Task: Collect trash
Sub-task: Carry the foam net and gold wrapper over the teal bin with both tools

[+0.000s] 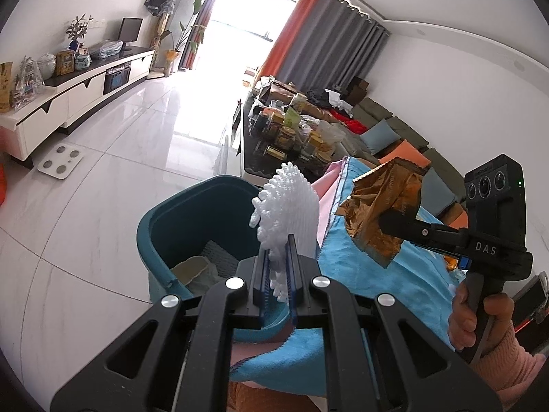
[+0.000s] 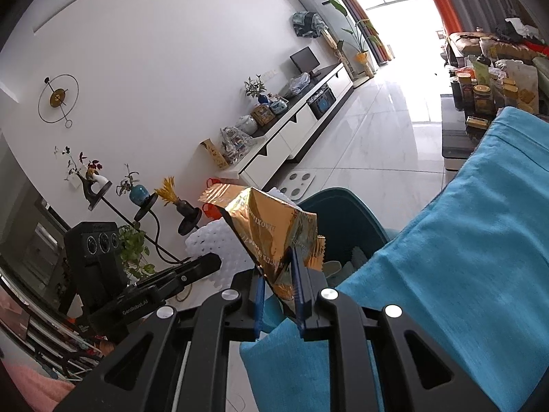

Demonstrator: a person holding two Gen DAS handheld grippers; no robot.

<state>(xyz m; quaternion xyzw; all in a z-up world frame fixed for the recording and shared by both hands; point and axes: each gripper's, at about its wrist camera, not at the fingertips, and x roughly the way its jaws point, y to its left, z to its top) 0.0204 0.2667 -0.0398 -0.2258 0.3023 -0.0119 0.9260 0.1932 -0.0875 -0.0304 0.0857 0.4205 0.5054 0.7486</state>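
My left gripper (image 1: pixel 277 250) is shut on a white foam fruit net (image 1: pixel 288 206) and holds it above the rim of a teal trash bin (image 1: pixel 164 226). The bin holds some paper and a grey mesh piece (image 1: pixel 219 257). My right gripper (image 2: pixel 278 267) is shut on a crumpled gold foil wrapper (image 2: pixel 271 226). In the left wrist view the right gripper (image 1: pixel 387 225) holds that wrapper (image 1: pixel 381 206) over the blue cloth, to the right of the bin. The bin (image 2: pixel 346 219) and the foam net (image 2: pixel 212 247) also show in the right wrist view.
A blue towel (image 2: pixel 446 240) over pink cloth covers the surface beside the bin. A dark coffee table (image 1: pixel 254 158) crowded with jars stands behind. A sofa with cushions (image 1: pixel 394 130) lies right. A white TV cabinet (image 1: pixel 68 96) and a floor scale (image 1: pixel 61 162) are left.
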